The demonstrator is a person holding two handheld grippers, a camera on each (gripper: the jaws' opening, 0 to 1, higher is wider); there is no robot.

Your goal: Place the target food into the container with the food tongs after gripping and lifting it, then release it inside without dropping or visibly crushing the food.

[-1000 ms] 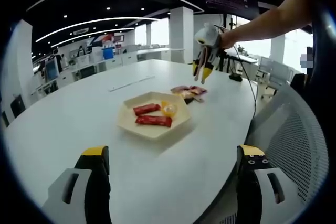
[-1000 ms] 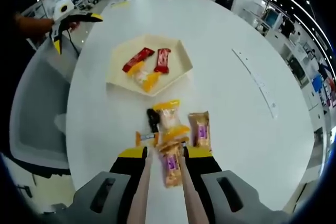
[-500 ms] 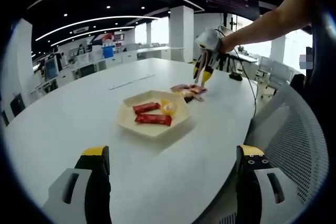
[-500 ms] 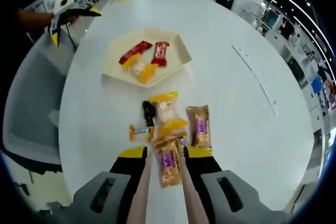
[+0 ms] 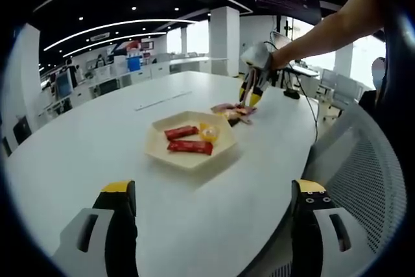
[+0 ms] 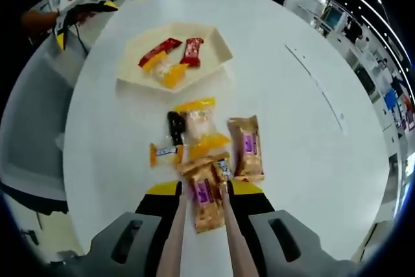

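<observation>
Tray (image 6: 130, 69) already holds 4 snacks; right tongs (image 6: 204, 192) now straddle a purple-labelled snack packet (image 6: 206, 194), lift pending; left tongs (image 5: 211, 209) open, idle.

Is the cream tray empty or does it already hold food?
Not empty: the cream tray holds two red bars and yellow-wrapped snacks.
</observation>
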